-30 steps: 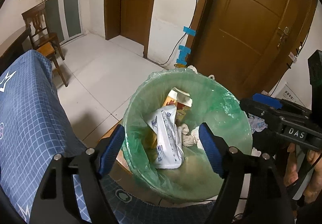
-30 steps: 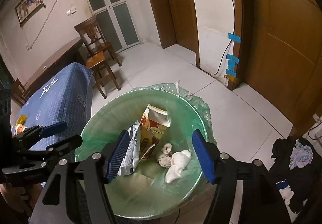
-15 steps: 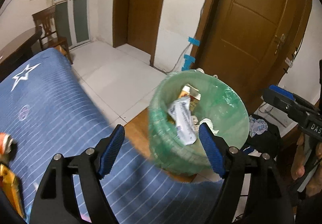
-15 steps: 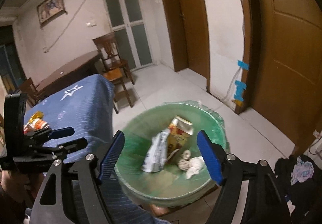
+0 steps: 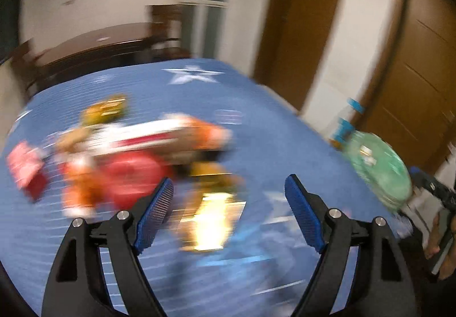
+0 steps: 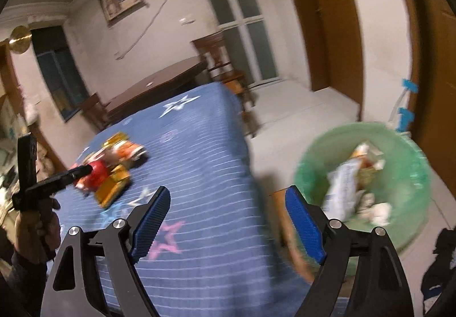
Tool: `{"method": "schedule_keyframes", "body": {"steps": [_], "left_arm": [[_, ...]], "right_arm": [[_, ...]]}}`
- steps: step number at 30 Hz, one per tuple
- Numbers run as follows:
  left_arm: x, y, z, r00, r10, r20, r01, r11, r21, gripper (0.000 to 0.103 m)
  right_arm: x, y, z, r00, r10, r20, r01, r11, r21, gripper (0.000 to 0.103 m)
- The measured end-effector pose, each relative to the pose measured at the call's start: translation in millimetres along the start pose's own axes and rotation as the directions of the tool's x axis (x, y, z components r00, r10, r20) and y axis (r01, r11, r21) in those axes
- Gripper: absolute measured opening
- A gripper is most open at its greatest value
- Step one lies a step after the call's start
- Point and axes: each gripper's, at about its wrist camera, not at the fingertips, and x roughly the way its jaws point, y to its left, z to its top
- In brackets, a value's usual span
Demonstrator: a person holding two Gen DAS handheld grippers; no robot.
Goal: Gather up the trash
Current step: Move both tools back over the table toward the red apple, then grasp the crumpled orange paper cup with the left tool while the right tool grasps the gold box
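Note:
A blurred pile of wrappers, red, orange and yellow, lies on the blue star-patterned tablecloth. My left gripper hovers just in front of the pile, its jaws opening with nothing between the pads. In the right wrist view the same pile sits mid-table, with the left gripper held by a hand right over it. My right gripper hangs over the cloth's near right edge, jaws opening and empty. The green-lined bin with a carton, a white packet and tissues stands on the floor to the right.
A dark wooden table and chairs stand behind the blue cloth. Brown doors and a white wall close the right side. Dark clothes lie on the floor by the bin.
Both grippers swung left, away from the bin and over the blue tablecloth. The wrapper pile came into view. The right gripper's jaws spread wider.

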Motion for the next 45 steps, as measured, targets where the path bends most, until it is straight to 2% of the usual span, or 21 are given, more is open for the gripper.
{"method": "schedule_keyframes", "body": {"steps": [3,6,8,10,13,16,18,23,26,29,32,36,40,42,45], "left_arm": [[-14,67,-2,0.995,0.100,0.007,-0.099,0.992,-0.083,0.077],[-13,108,-2,0.991,0.129,-0.021,-0.130,0.982,-0.137,0.077],[-5,125,-4,0.991,0.120,-0.060,-0.128,0.980,-0.151,0.077],[7,132,-6,0.992,0.080,-0.099,-0.094,0.985,-0.147,0.077],[24,132,-7,0.988,0.078,-0.137,-0.094,0.989,-0.115,0.077],[34,131,-6,0.984,0.088,-0.155,-0.104,0.990,-0.097,0.067],[38,133,-5,0.982,0.100,-0.162,-0.114,0.990,-0.081,0.064],[53,143,-5,0.975,0.109,-0.195,-0.122,0.991,-0.054,0.050],[58,146,-7,0.973,0.086,-0.212,-0.100,0.994,-0.054,0.046],[67,144,-4,0.973,0.088,-0.215,-0.100,0.994,-0.044,0.044],[70,144,-3,0.974,0.082,-0.212,-0.092,0.995,-0.040,0.044],[69,145,-6,0.977,0.071,-0.200,-0.081,0.996,-0.041,0.043],[64,148,-11,0.979,0.064,-0.193,-0.073,0.996,-0.044,0.043],[62,148,-12,0.980,0.058,-0.192,-0.067,0.997,-0.045,0.043],[63,149,-12,0.980,0.059,-0.189,-0.067,0.997,-0.040,0.043]], "right_arm": [[24,35,-2,0.998,0.053,-0.040,-0.053,0.998,-0.020,0.083],[54,75,-5,0.990,0.105,-0.097,-0.110,0.993,-0.040,0.083],[67,97,-8,0.985,0.124,-0.122,-0.131,0.990,-0.054,0.083],[81,120,-12,0.979,0.139,-0.148,-0.150,0.987,-0.063,0.083],[100,144,-14,0.972,0.156,-0.177,-0.170,0.983,-0.068,0.083],[113,159,-17,0.966,0.162,-0.199,-0.181,0.980,-0.079,0.083],[122,168,-18,0.964,0.161,-0.213,-0.183,0.979,-0.086,0.083],[144,181,-9,0.963,0.132,-0.233,-0.167,0.976,-0.140,0.083],[161,183,4,0.965,0.100,-0.241,-0.149,0.969,-0.198,0.083],[179,185,17,0.966,0.053,-0.254,-0.122,0.957,-0.262,0.078],[201,195,28,0.960,0.015,-0.280,-0.122,0.921,-0.369,0.072],[233,210,42,0.952,-0.007,-0.307,-0.157,0.848,-0.506,0.066],[264,222,54,0.944,-0.031,-0.327,-0.180,0.784,-0.594,0.066],[280,228,59,0.934,-0.027,-0.356,-0.217,0.748,-0.627,0.066],[297,233,68,0.922,-0.007,-0.388,-0.265,0.721,-0.641,0.066]]}}
